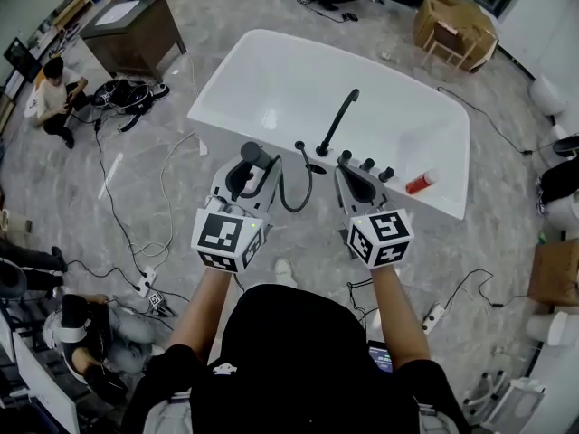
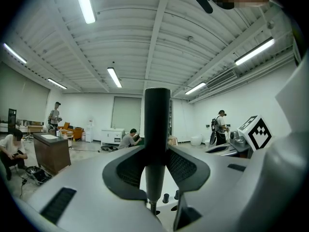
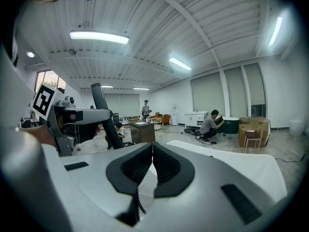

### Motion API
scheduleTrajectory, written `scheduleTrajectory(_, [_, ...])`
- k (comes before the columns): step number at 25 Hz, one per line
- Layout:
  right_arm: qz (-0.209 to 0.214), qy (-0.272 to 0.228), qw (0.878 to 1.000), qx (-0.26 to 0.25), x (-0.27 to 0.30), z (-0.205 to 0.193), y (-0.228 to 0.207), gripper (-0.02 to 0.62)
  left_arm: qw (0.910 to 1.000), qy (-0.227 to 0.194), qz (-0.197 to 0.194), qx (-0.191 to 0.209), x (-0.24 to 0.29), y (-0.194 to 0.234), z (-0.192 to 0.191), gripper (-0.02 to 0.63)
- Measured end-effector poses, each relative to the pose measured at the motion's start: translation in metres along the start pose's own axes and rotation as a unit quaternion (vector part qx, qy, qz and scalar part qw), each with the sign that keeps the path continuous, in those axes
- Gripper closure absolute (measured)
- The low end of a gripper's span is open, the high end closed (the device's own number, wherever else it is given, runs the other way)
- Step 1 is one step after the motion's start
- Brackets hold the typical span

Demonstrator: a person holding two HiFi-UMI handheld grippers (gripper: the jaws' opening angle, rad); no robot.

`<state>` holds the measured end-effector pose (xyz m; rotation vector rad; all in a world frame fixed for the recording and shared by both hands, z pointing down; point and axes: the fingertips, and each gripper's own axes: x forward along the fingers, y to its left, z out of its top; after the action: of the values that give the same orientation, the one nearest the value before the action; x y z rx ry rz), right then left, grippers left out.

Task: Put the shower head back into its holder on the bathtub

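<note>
Beside the bathtub [image 1: 298,89] — shower head [image 2: 157,144] pinched in left tool [image 1: 246,175], not yet seated — right tool [image 1: 355,183] pressed together, empty.

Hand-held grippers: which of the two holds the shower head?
The left hand-held gripper: its jaws clamp the black shower head, while the right hand-held gripper is shut, empty.

Left gripper [image 2: 157,166] pointed level, jaws clamped on shower head [image 2: 158,124]; right gripper [image 3: 152,151] sat alongside, jaws closed, empty.
</note>
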<state>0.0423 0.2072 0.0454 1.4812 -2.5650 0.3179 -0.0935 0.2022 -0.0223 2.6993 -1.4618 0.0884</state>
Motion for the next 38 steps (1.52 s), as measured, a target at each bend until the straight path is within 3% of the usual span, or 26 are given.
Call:
scheduleTrajectory(8, [-0.010,0.024,1.000,-0.001,0.048,-0.009,-0.006,0.571,0.9999,0.005,-0.011,-0.008,0.033,0.041,-0.006,0.462])
scheduleTrajectory(21, [-0.002,0.061,0.998,0.011,0.090,-0.034,-0.034,0.571,0.9989,0.035,-0.003,-0.031,0.073,0.066,-0.038,0.462])
scheduleTrajectory(38, [0.048,0.081,0.995,0.025,0.195,-0.021,-0.130,0.571,0.9971,0.063,0.033,-0.028,0.195,0.100,-0.045,0.462])
